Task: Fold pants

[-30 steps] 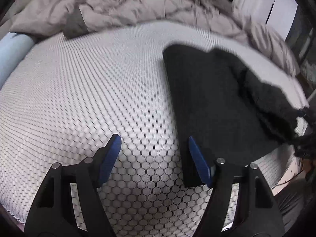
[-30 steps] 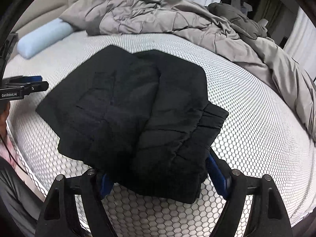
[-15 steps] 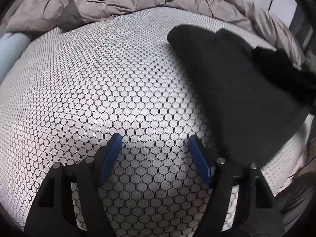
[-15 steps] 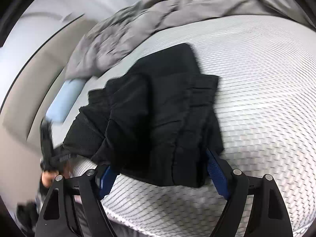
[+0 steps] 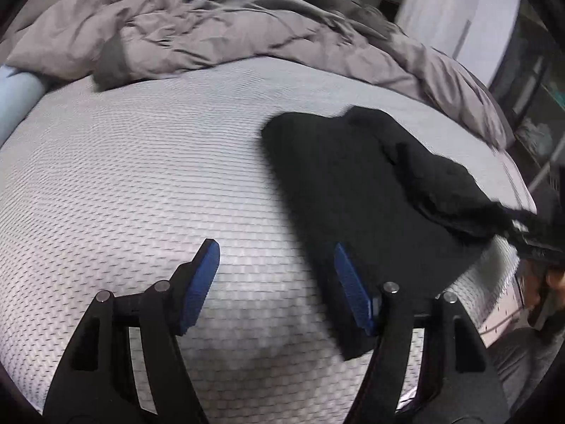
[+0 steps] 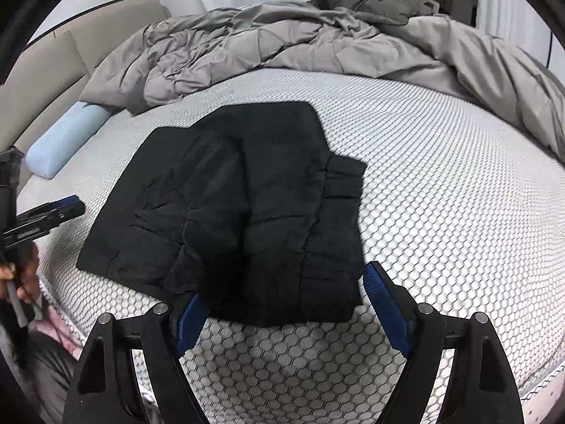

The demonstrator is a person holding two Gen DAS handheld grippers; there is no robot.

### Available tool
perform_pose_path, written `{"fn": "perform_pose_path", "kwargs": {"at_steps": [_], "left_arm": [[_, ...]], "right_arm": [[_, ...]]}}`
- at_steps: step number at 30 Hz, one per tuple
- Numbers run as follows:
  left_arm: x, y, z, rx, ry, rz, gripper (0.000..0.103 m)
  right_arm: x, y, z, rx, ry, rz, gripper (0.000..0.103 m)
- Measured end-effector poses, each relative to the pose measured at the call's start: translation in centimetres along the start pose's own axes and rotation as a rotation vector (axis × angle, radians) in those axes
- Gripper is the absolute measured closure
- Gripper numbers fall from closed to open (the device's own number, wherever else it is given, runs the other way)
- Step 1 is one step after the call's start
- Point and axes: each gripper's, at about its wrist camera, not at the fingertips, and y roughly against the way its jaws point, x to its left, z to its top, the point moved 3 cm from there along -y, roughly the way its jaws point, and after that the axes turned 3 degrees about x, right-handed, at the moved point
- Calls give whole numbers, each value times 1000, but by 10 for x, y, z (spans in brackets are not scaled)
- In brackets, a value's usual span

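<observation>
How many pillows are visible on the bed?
1: a light-blue bolster pillow at the bed's left edge, beside the rumpled grey duvet. Others may be hidden under it.

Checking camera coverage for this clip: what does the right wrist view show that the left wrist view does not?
Only the right wrist view shows the whole folded black pants, their gathered waistband, the beige headboard and the left gripper from the side. Only the left wrist view shows bare mattress between the open left gripper's blue pads. Both show the pants, the grey duvet and the pale blue bolster.
</observation>
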Motion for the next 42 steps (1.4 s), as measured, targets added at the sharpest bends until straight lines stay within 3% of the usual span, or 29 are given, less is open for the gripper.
{"fn": "perform_pose_path", "kwargs": {"at_steps": [5,8,11,13,15,22,25,27,31,37,38,39,41,42], "left_arm": [[-48,-25,-8,58,-158,48,38],[-59,-37,-6,76,-165,62,38],[-56,-43,-4,94,-124,31,37],[-56,-46,-2,99,-116,26,37],[-58,-46,-3,97,-128,31,37],[-47,-45,-9,105,-108,13,34],[-47,-45,-9,106,-111,17,34],[-48,-44,-9,103,-116,23,34],[-49,-44,-10,105,-115,26,34],[-49,-45,-10,105,-114,22,33],[-48,-45,-10,106,-111,18,33],[-48,-45,-11,107,-107,15,33],[-46,-47,-11,112,-106,7,31],[-45,-47,-11,111,-103,3,31]], "right_arm": [[18,11,4,-93,110,-126,17],[41,24,1,-205,260,-208,17],[57,30,0,-268,335,-175,17],[70,28,0,-282,370,-89,17],[81,23,1,-261,407,-19,22],[84,10,-17,-105,474,-21,22],[92,13,-33,-81,567,25,22],[93,23,-42,-115,598,68,22],[93,29,-28,-163,500,92,21],[123,-3,-1,-98,423,162,21],[126,-12,3,-83,412,143,21],[129,-27,7,-56,410,69,22],[127,-44,8,-3,400,5,40],[125,-46,8,14,383,14,43]]}}
